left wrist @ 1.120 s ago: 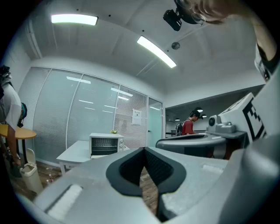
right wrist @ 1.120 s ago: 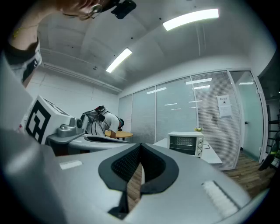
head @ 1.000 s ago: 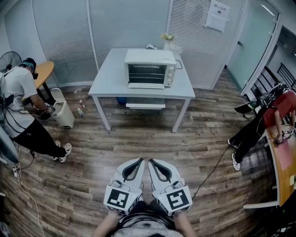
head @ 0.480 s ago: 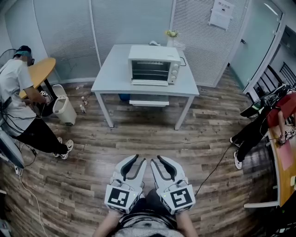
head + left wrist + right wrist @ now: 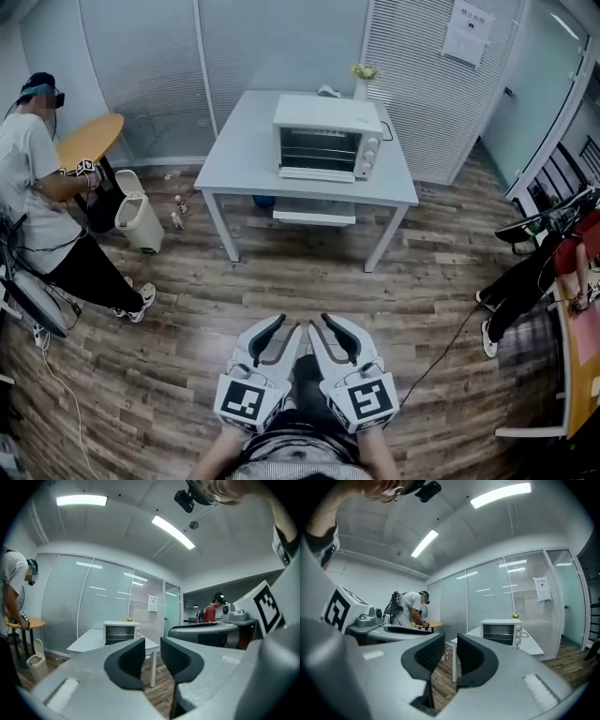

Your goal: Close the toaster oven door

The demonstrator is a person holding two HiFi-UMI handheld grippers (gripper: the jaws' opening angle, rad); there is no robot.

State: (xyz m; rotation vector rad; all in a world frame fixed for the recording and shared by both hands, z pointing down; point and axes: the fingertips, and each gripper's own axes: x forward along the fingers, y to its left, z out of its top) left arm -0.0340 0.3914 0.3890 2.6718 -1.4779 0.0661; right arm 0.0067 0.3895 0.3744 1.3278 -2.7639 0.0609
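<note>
Each hand-held unit has a light grey moulded shell. The left claw and right claw each have two curved grey fingers, lined on the inner faces with black pads of fine ribbed texture. Behind each claw sits a marker cube, white-faced with a black square pattern; the two cubes' patterns differ. A pale rectangular inlay is set into the finger surface ahead of the marker cube. The operator wears a light, finely striped top, seen behind the marker cubes.
</note>
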